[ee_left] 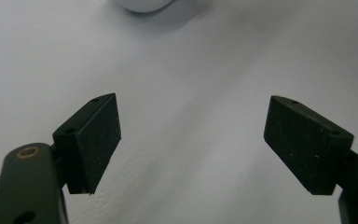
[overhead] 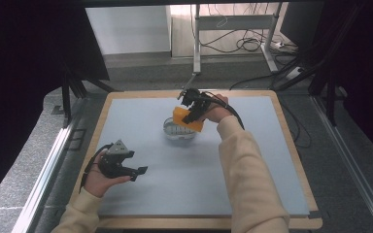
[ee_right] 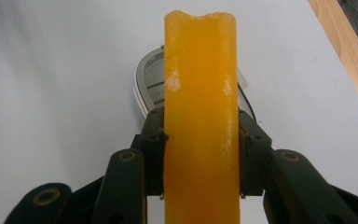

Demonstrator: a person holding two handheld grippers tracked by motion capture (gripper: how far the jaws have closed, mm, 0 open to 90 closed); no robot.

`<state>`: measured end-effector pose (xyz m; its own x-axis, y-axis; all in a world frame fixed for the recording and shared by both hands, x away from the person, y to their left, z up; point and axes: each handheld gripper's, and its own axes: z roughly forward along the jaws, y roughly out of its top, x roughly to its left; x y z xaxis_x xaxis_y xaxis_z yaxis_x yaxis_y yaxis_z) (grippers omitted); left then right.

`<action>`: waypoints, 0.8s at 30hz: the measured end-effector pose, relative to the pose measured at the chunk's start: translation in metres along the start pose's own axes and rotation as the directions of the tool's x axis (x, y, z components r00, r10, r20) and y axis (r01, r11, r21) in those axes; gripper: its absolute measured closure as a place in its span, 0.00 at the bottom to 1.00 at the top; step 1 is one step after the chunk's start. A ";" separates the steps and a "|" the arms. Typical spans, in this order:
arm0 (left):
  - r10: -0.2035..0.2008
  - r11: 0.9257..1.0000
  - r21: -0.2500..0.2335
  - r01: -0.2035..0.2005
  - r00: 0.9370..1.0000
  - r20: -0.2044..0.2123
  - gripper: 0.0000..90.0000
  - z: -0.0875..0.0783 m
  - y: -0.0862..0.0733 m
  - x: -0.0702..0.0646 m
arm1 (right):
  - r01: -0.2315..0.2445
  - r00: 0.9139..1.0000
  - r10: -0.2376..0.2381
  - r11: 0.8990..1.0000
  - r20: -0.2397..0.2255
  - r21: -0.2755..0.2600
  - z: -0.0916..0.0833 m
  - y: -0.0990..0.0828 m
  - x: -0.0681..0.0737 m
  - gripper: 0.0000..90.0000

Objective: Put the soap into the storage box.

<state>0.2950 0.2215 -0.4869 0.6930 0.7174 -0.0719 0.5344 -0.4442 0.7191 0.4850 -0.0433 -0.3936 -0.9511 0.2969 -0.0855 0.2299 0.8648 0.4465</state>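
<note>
The sponge [ee_right: 200, 121] is a thick orange-yellow slab with a rough, pitted far edge. It is gripped edge-on by the right gripper [ee_right: 200, 161], whose jaws are pressed against its two broad faces. In the high view the sponge [overhead: 187, 120] is held over a white bowl [overhead: 177, 131] near the middle of the grey mat [overhead: 252, 194]. The left gripper [ee_left: 193, 140] is held near the left edge of the mat, jaws spread wide, with nothing between them.
</note>
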 end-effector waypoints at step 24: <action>-0.002 1.000 -0.004 0.002 1.000 -0.002 0.21 -0.002 0.000 0.001 | 0.052 0.997 -0.052 0.999 -0.056 0.008 0.028 0.017 -0.010 0.68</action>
<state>0.2947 0.2237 -0.4854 0.6909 0.7194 -0.0716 0.5336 -0.4406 0.7219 0.5042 -0.0199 -0.4101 -0.9718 0.2286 -0.0584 0.1815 0.8824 0.4341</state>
